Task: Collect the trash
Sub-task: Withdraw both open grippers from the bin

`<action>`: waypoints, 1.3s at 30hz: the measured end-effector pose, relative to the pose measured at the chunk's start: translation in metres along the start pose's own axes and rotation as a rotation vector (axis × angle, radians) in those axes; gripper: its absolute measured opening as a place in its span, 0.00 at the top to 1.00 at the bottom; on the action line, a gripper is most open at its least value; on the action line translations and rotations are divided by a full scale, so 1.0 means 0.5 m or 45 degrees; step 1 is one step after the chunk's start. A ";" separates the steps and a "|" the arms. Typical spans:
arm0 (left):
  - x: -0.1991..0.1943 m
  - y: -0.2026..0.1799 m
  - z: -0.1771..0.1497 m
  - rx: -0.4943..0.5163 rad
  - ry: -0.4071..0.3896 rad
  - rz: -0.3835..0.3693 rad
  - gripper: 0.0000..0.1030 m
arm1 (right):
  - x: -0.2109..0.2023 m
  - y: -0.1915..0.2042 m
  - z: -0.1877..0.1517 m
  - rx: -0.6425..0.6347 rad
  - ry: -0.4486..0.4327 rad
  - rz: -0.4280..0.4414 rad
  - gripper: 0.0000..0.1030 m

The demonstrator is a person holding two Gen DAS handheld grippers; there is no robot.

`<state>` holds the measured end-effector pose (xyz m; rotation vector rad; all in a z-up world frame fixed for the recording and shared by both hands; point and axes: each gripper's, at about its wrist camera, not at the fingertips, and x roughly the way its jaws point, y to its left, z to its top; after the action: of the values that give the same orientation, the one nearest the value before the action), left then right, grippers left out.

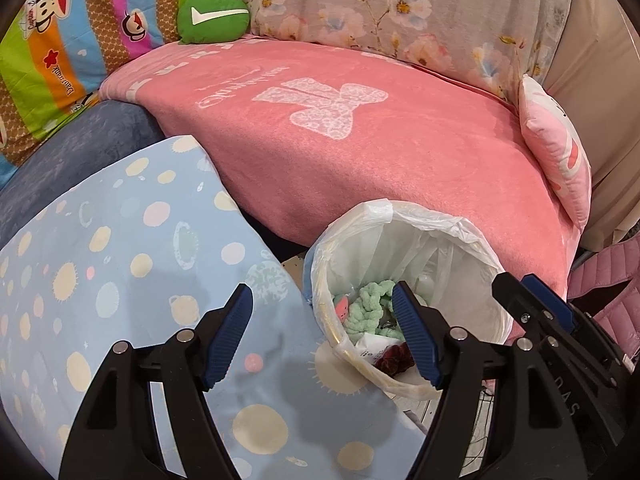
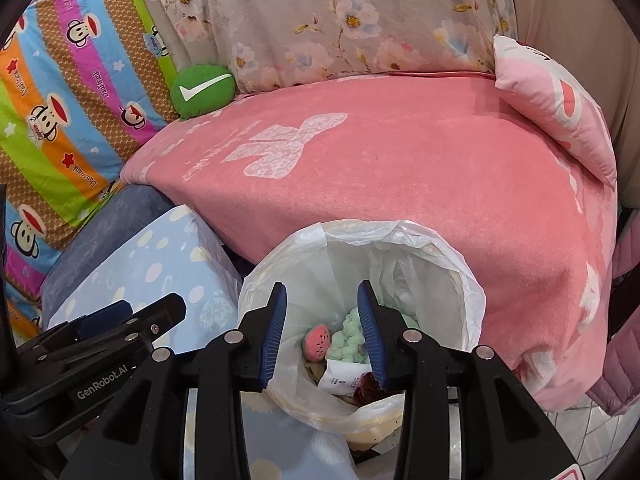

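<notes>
A round trash bin lined with a white plastic bag (image 1: 352,224) (image 2: 452,256) stands on the floor against a pink-covered sofa. Inside lie a mint-green fluffy piece (image 1: 362,308) (image 2: 346,340), a small pink strawberry-like item (image 2: 317,341), white paper (image 2: 340,378) and something dark red (image 1: 394,360). My left gripper (image 1: 324,336) is open and empty, over the bin's left rim and a blue dotted cushion. My right gripper (image 2: 322,332) is open and empty, right above the bin's mouth. Each gripper shows in the other's view: the right one (image 1: 532,304), the left one (image 2: 132,316).
A pink blanket (image 1: 360,144) covers the sofa seat. A blue dotted cushion (image 1: 120,280) lies left of the bin. A green round pillow (image 1: 214,18), a striped cartoon quilt (image 2: 60,100), a pink pillow (image 2: 560,108) and a floral cover (image 2: 340,20) surround the seat.
</notes>
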<state>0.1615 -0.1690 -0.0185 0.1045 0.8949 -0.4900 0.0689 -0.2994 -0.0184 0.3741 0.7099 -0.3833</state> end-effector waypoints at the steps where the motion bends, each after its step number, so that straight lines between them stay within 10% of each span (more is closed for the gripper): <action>1: -0.002 0.003 -0.002 -0.002 0.000 0.002 0.33 | -0.002 0.001 -0.001 -0.007 0.002 -0.007 0.62; 39: -0.060 0.065 -0.132 0.105 -0.005 0.241 0.11 | -0.074 0.026 -0.103 -0.262 -0.006 -0.243 0.07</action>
<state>0.1130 -0.1102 -0.0407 0.2609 0.8512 -0.3503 0.0205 -0.2570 -0.0263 0.1106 0.7759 -0.4865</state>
